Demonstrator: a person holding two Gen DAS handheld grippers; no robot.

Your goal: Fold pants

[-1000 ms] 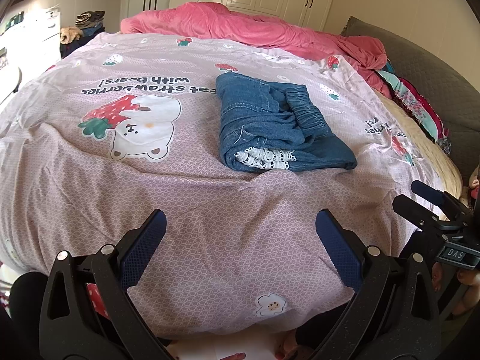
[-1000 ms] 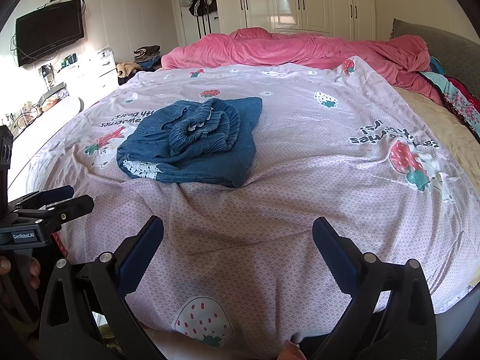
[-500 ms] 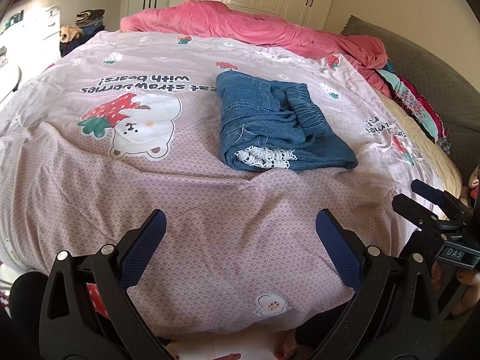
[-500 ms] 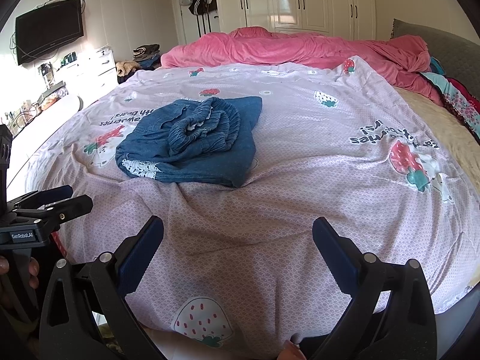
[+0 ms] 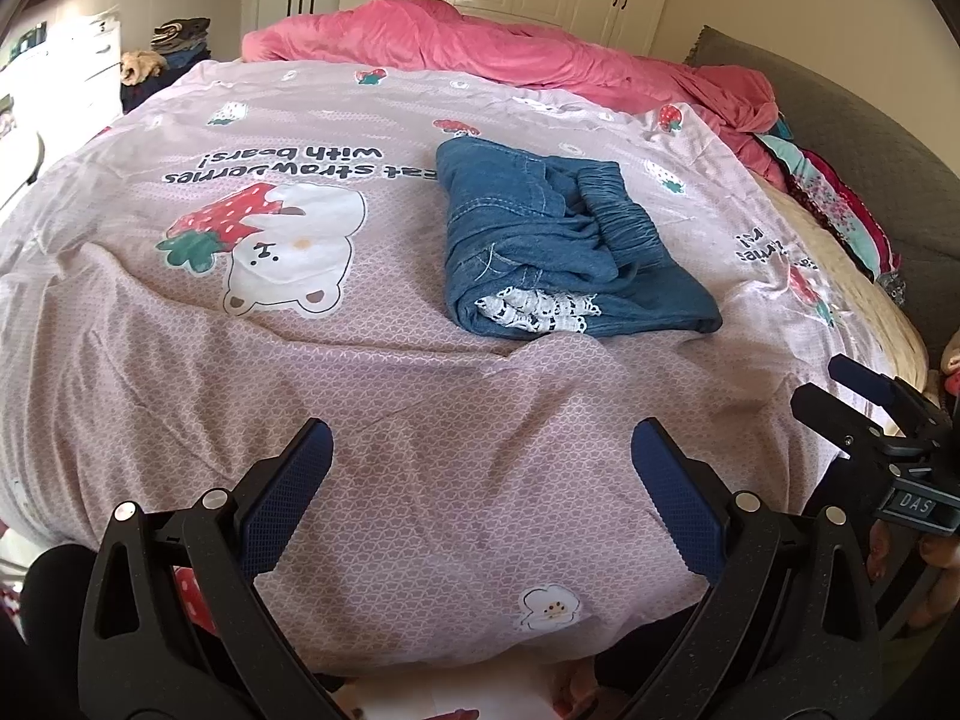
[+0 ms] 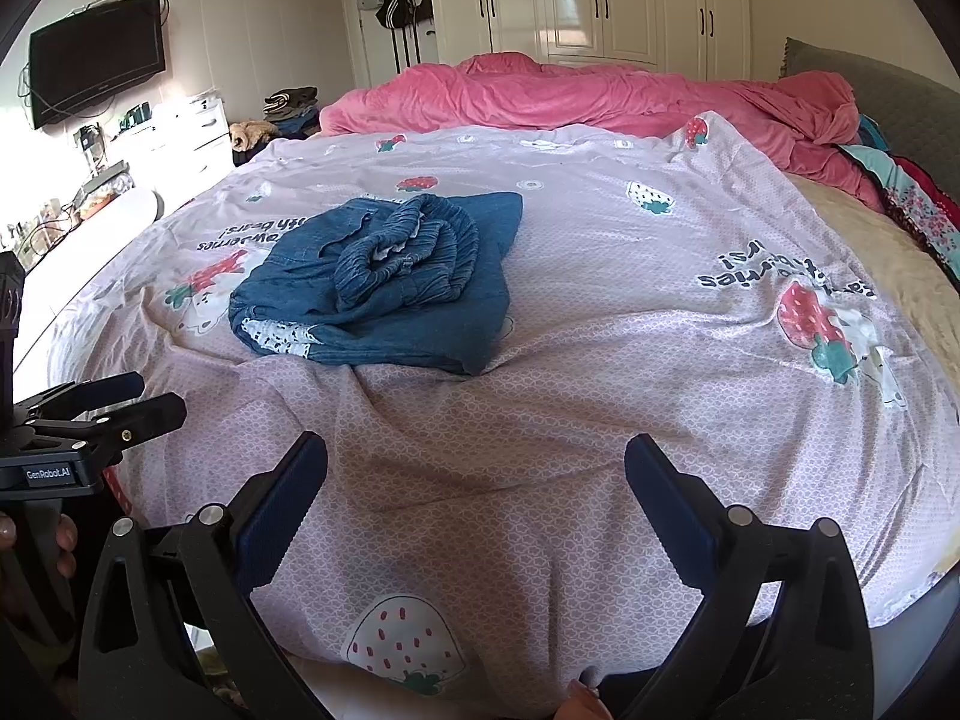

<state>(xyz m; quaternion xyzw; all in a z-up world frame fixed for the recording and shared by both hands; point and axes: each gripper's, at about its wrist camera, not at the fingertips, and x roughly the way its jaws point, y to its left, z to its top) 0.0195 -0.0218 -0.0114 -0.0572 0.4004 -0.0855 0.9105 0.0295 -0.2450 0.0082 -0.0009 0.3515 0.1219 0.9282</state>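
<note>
Blue denim pants (image 5: 558, 246) with white lace trim lie folded in a compact bundle on the pink printed bedspread (image 5: 372, 396); the right wrist view shows the same pants (image 6: 384, 288) left of centre, elastic waistband on top. My left gripper (image 5: 480, 450) is open above the near edge of the bed, well short of the pants, with nothing between its blue pads. My right gripper (image 6: 477, 462) is open too, back from the bundle and holding nothing. Each gripper appears at the edge of the other's view, held by a hand.
A crumpled pink duvet (image 6: 600, 90) runs along the far side of the bed, with a grey headboard (image 5: 852, 138) and patterned cloth at the right. White wardrobes (image 6: 600, 0), a wall television (image 6: 96, 72) and a cluttered white dresser (image 6: 180, 138) stand beyond.
Almost nothing has moved. The right wrist view has drifted very slightly, so the pants sit a touch further left; both grippers stay open and back from the bundle.
</note>
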